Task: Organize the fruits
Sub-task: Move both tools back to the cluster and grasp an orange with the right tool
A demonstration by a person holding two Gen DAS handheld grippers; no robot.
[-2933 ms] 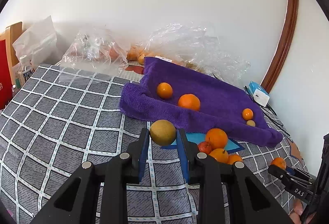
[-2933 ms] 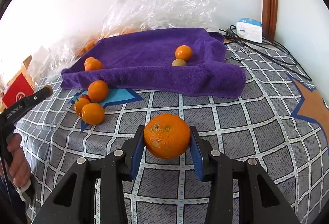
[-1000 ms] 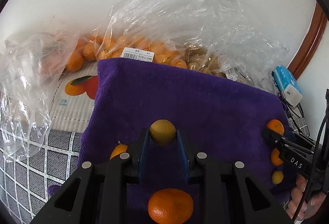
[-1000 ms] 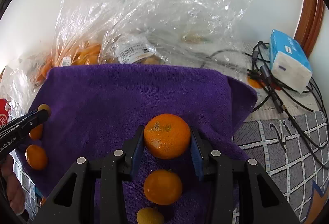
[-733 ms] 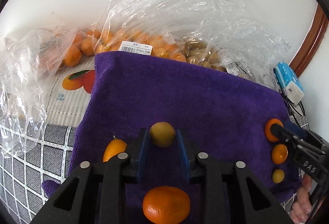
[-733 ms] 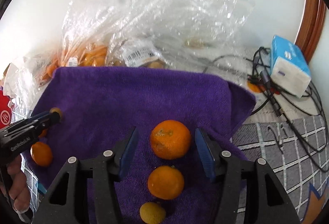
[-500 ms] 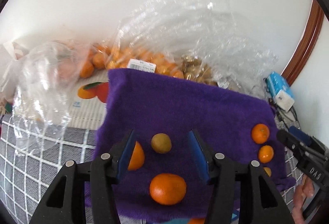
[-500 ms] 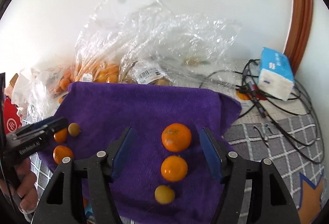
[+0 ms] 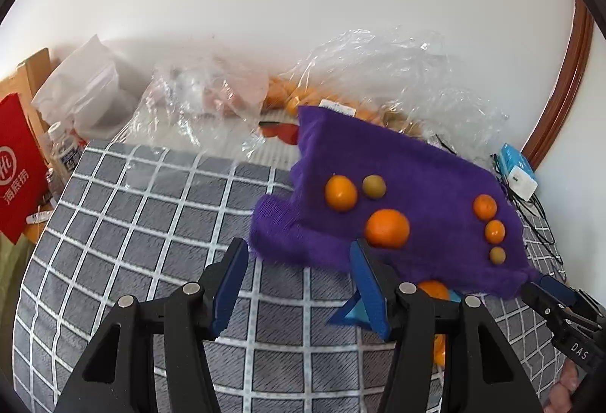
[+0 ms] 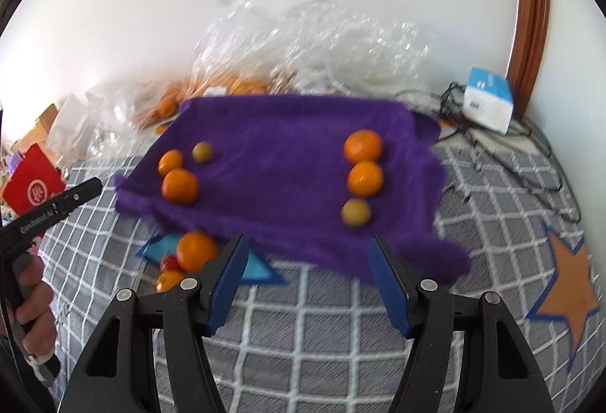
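L gripper [image 9: 299, 284]: jaws are being opened, nothing between them; only checked cloth is being framed in the gap. R gripper [image 10: 308, 276]: jaws are being held wide apart, empty too; nothing is being gripped by either.

Just beyond the tips, the purple towel [image 10: 288, 133] is being used as the sorting spot. Six fruits are being shown on it, in 2 groups well apart. Seen from the R cam: on the left, a big orange [image 10: 180, 186], a smaller orange [image 10: 170, 162] and a small yellow-green fruit [image 10: 202, 151], close together; on the right, a column of orange [image 10: 363, 146], orange [image 10: 365, 178] and yellowish fruit [image 10: 356, 211], nearly touching.

Progress, as judged: approx. halfway or a bit more. What's left: a loose pile off the towel's near-left edge, i.e. an orange [image 10: 196, 251], a small red fruit [image 10: 170, 262] and another orange [image 10: 169, 279], sitting by a blue star patch [image 10: 257, 271]. These are probably to be picked next; more may be hidden behind the L gripper's fingers.

Surface: grey cover w/ white grid [image 9: 151, 208], soft, so fruit is likely being kept from rolling. Behind: clear plastic bags [image 9: 378, 72] w/ more oranges, white wall, wood trim, blue-white box [image 10: 488, 104] w/ cables, red bag [image 9: 15, 170], bottle [image 9: 62, 148].
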